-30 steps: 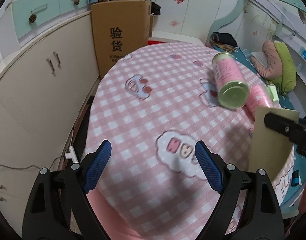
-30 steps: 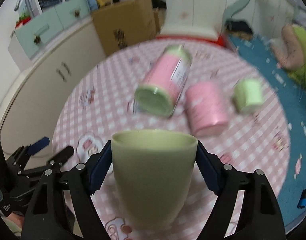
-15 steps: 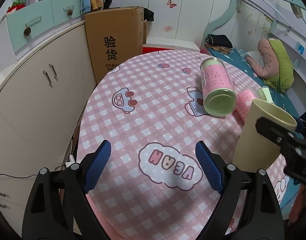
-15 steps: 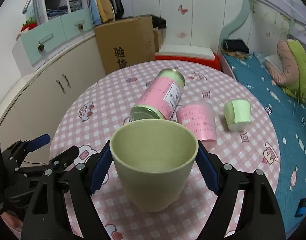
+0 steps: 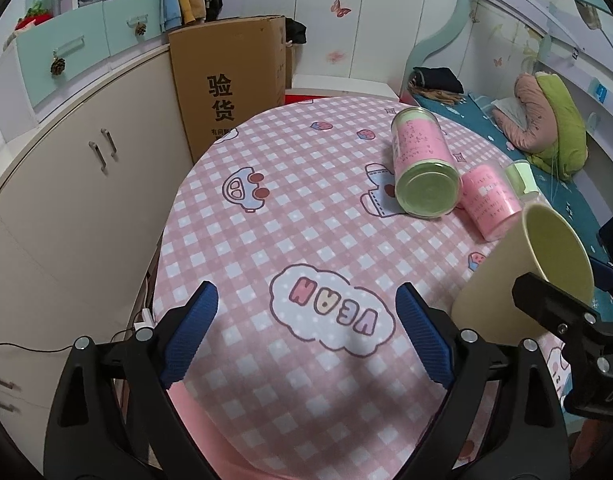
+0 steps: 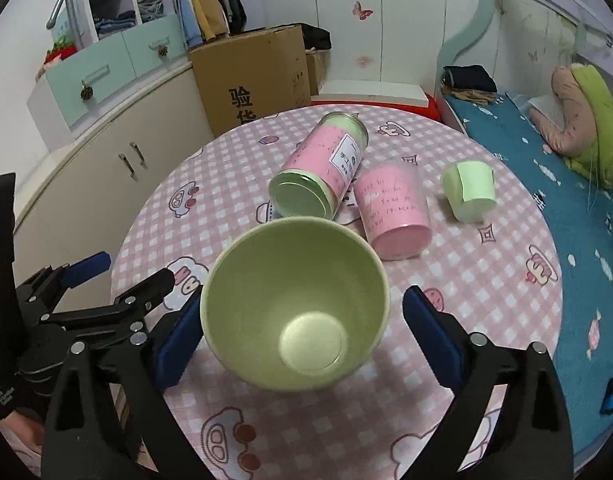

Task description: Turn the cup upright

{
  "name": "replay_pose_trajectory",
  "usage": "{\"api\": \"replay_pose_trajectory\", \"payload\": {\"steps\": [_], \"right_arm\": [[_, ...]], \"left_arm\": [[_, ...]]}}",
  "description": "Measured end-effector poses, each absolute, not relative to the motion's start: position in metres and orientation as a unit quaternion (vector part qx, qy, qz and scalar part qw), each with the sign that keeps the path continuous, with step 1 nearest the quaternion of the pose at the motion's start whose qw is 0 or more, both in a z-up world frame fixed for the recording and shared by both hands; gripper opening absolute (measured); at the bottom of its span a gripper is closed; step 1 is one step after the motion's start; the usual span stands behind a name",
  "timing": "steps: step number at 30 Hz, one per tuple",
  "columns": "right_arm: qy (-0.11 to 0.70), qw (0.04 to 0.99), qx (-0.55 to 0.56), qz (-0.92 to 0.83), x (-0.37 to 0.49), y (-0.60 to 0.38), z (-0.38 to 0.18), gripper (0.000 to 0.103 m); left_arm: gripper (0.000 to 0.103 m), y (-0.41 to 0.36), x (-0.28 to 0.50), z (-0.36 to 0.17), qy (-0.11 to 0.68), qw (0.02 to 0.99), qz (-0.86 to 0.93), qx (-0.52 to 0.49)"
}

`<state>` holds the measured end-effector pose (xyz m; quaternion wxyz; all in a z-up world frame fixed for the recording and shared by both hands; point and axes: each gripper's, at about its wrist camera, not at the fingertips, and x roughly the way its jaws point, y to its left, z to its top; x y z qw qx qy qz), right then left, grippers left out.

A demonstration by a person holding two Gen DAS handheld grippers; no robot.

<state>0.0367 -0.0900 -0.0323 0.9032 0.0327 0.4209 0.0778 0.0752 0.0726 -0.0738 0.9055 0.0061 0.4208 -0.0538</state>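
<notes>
Right tool point(image 6: 302, 320): your pads sit either side of the green cup point(image 6: 294, 300); the far pad shows a gap, so it looks released.
Left tool point(image 5: 306, 336): yours is spread wide, gripping nothing.
Cup: upright on the tabletop point(image 6: 486, 280), mouth up, just before the pink canister point(image 6: 318, 176).

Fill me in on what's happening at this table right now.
A person with a handheld gripper in each hand is turning a cup upright. The green cup now stands mouth-up on the pink checkered tablecloth, between the fingers of the right gripper, whose right pad shows a gap beside it. The left gripper is open and holds nothing. A pink canister lies on its side behind.
</notes>
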Motion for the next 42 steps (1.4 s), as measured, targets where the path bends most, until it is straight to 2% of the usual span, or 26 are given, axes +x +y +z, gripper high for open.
{"api": "replay_pose_trajectory", "payload": {"steps": [8,14,31,42], "right_arm": [[0.396,0.912,0.056,0.097,0.006,-0.096,-0.018,0.095],[0.36,0.927,0.077,0.078,-0.033,-0.114,-0.002,0.095],[0.243,0.967,0.038,-0.064,-0.096,-0.155,0.023,0.095],[0.192,0.978,0.035,-0.079,-0.123,-0.166,0.023,0.095]], "left_arm": [[0.091,0.075,0.049,-0.06,0.407,0.913,-0.039,0.005],[0.093,0.062,0.015,-0.038,0.369,0.928,-0.047,0.015],[0.093,0.01,-0.054,0.007,0.275,0.958,-0.07,0.037],[0.093,-0.003,-0.08,0.018,0.229,0.971,-0.056,0.047]]}}
